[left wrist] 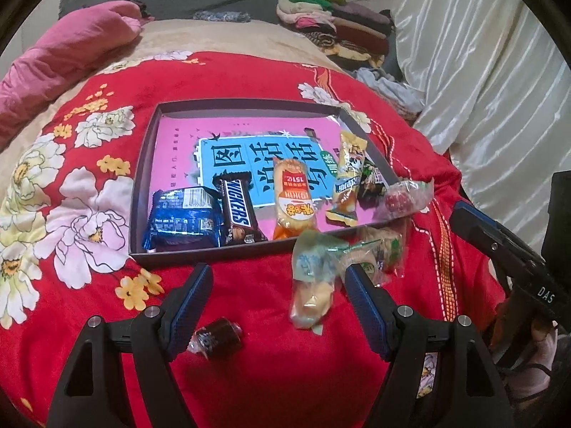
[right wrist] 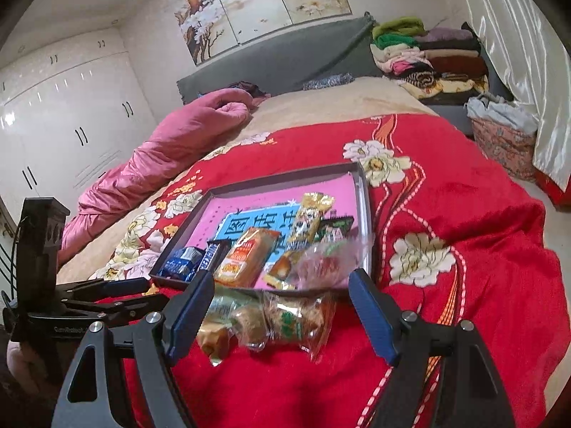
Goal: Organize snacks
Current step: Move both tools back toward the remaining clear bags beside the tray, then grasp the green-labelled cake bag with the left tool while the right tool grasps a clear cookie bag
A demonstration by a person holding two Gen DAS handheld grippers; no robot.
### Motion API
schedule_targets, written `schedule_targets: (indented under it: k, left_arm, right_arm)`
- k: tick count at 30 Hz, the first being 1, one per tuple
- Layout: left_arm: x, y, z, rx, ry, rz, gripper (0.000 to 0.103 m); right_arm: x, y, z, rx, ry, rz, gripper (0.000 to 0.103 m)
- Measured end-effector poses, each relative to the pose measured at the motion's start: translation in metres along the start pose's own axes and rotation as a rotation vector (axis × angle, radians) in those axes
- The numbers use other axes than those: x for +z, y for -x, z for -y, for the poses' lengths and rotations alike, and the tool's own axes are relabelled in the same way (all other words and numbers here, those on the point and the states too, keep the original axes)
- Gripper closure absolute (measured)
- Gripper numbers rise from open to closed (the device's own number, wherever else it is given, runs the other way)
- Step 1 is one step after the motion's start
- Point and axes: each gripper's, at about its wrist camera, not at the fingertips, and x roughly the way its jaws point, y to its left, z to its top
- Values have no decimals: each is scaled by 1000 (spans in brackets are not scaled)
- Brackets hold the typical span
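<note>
Snacks partly boxed on the red floral bedspread (left wrist: 271,374), several packets left outside

Left wrist view: the left gripper (left wrist: 278,278), jaws wide and empty, hovers over a clear pastry packet (left wrist: 312,285) and a small dark wrapped candy (left wrist: 216,337); the shallow dark cardboard box (left wrist: 142,164) already holds a blue biscuit pack (left wrist: 182,219), Snickers bar (left wrist: 237,210), orange cake packet (left wrist: 292,199) and others; a red candy bag (left wrist: 403,198) sits at its rim. Right wrist view: the right gripper (right wrist: 282,303), jaws wide and empty, frames a clear cookie packet (right wrist: 282,321); roughly half looks done, nothing blocks the way

Tray (left wrist: 141,192) on blanket (left wrist: 249,75); 5 snacks in it; pastry pack (left wrist: 314,281) in front, clothes pile (left wrist: 332,25) behind.
</note>
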Motion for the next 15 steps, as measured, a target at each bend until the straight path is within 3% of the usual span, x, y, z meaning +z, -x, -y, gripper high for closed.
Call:
schedule_targets:
  k: [6, 15]
  left_arm:
    - [-5, -4, 3, -11, -5, -17, 25]
    - [-19, -22, 10, -24, -25, -74, 25]
  right_arm:
    - [-6, -2, 6, -47, -21, -28, 26]
    - [-17, -20, 24, -46, -111, -141, 26]
